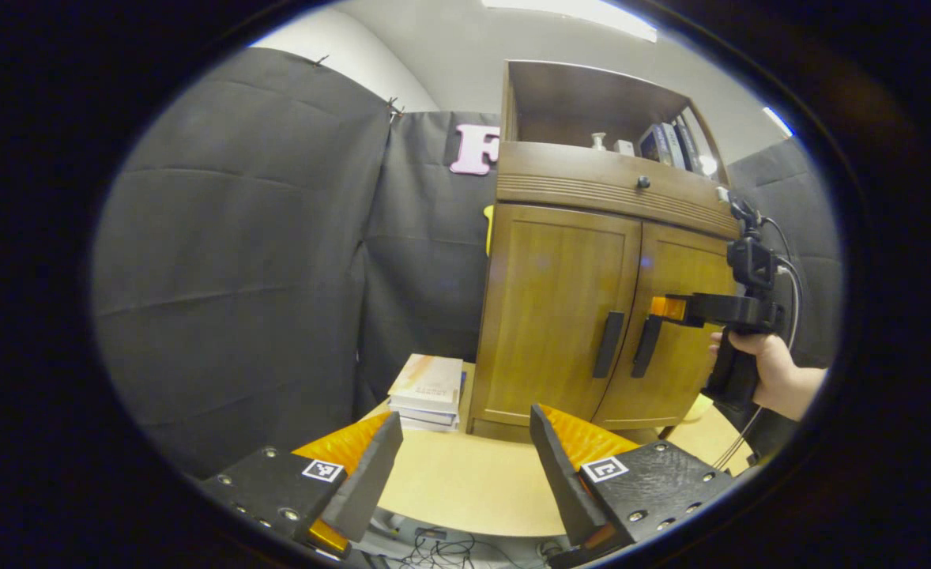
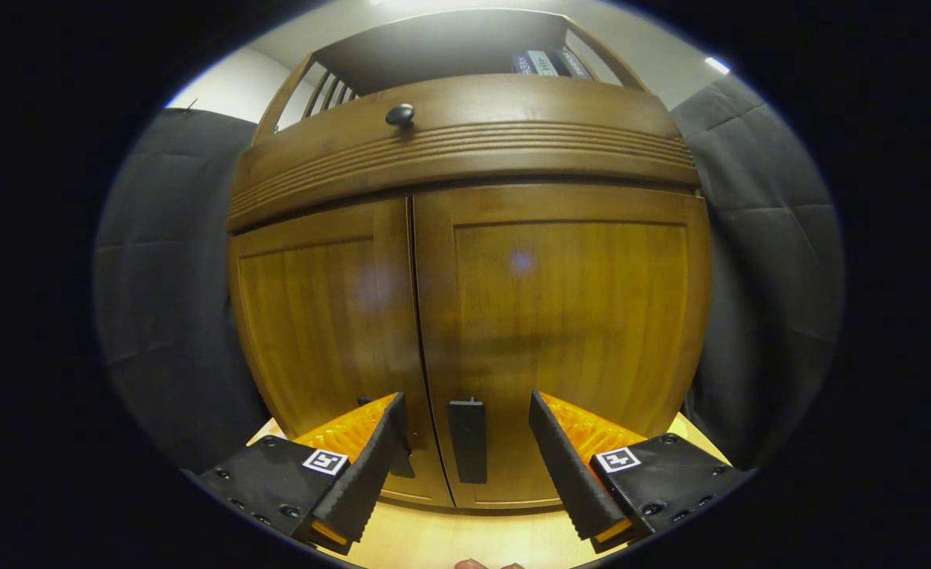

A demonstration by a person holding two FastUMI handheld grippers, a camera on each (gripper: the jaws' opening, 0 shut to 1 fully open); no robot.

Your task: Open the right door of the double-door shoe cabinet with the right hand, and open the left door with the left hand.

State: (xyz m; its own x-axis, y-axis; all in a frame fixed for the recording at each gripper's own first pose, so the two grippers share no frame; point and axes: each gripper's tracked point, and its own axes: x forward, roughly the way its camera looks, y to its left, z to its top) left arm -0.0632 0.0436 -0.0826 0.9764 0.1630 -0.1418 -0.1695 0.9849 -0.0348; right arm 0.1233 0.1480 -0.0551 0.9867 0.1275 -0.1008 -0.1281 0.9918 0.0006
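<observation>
A brown wooden shoe cabinet [image 1: 560,316] stands on a pale table, both doors shut. Its left door [image 1: 552,308] and right door [image 1: 679,332] each carry a black vertical handle, the left door handle [image 1: 608,344] and the right door handle [image 1: 646,346]. In the left gripper view my left gripper [image 1: 465,466] is open, well short of the cabinet. There the right gripper [image 1: 659,308], held by a hand [image 1: 774,371], reaches to the right handle. In the right gripper view my right gripper [image 2: 465,450] is open with the right door handle [image 2: 467,438] between its fingers, not pressed.
A stack of books [image 1: 427,391] lies on the table [image 1: 465,482] left of the cabinet. A drawer with a dark knob [image 1: 643,182] sits above the doors, with an open shelf holding books [image 1: 671,142] above. Cables hang below the table's front edge.
</observation>
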